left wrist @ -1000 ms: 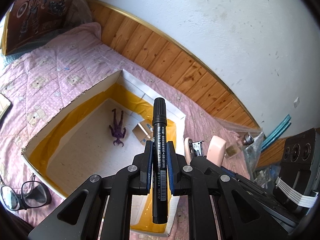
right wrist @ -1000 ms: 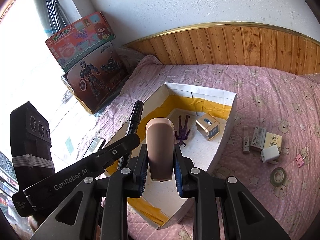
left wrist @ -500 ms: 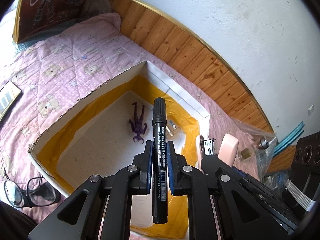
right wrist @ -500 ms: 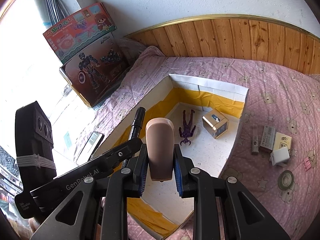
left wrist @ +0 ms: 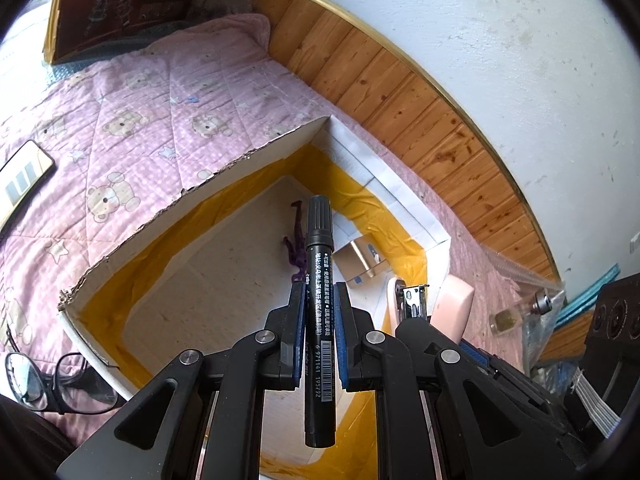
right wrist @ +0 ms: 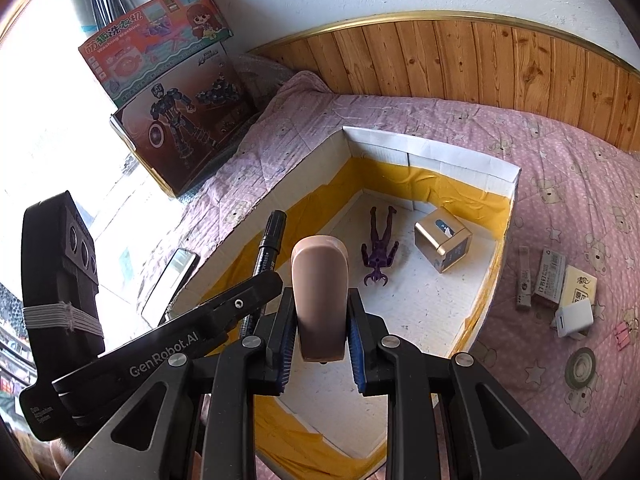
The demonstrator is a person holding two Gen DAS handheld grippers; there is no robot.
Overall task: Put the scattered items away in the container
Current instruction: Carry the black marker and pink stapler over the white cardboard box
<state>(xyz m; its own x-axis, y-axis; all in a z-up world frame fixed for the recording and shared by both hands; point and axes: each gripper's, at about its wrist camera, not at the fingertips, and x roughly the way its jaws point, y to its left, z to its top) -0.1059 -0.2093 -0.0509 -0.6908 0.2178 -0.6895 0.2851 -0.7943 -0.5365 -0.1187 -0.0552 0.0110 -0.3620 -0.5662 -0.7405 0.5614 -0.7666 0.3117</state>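
Observation:
My left gripper (left wrist: 319, 300) is shut on a black marker (left wrist: 319, 264) and holds it above the open cardboard box (left wrist: 224, 176) with yellow tape inside. My right gripper (right wrist: 320, 312) is shut on a pink stapler (right wrist: 319, 280), also above the box (right wrist: 432, 160). The stapler shows in the left wrist view (left wrist: 454, 304); the marker shows in the right wrist view (right wrist: 269, 248). Inside the box lie a purple figurine (right wrist: 378, 248) and a small gold box (right wrist: 442, 240).
On the pink bear quilt right of the box lie small packets (right wrist: 550, 276), a white charger (right wrist: 572, 318), a tape roll (right wrist: 582, 368) and a pink clip (right wrist: 622, 332). Glasses (left wrist: 40, 380) and a phone (left wrist: 22, 178) lie left. Toy boxes (right wrist: 176, 120) lean on the wall.
Both grippers have moved forward over the box with their loads. The box's inside now fills more of both views.

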